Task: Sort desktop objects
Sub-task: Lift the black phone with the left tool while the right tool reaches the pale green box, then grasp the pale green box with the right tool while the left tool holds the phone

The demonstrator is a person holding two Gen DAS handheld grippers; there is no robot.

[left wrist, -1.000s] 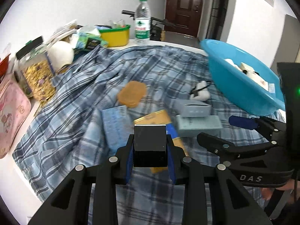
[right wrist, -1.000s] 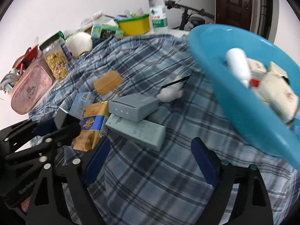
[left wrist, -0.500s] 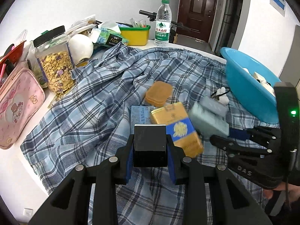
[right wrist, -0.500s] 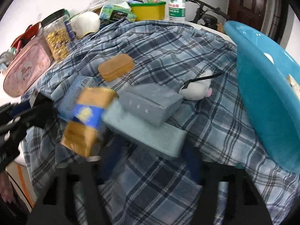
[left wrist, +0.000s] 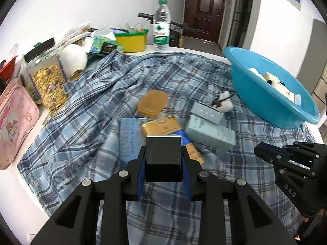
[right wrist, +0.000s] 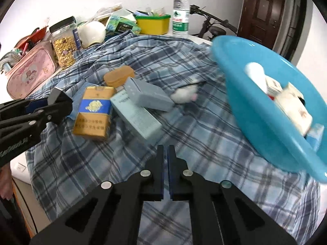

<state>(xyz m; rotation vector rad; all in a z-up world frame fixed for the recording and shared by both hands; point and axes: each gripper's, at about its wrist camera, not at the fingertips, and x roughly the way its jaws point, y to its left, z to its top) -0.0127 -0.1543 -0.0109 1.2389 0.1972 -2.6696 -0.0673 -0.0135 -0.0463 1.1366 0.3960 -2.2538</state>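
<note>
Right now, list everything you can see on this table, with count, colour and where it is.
plaid cloth: one, blue, spread over the table
basin: one, blue, right, holding boxes
grey boxes: two, centre, stacked
gold box: one, gold and blue, left of them
amber case: one, behind them
plush toy: one, white, by the basin
cereal jar: one, clear, far left
pink pouch: one, left edge
yellow bin: one, back
water bottle: one, back
black box: one, in the left gripper
left gripper: jaws shut on it
right gripper: jaws shut, empty
</note>
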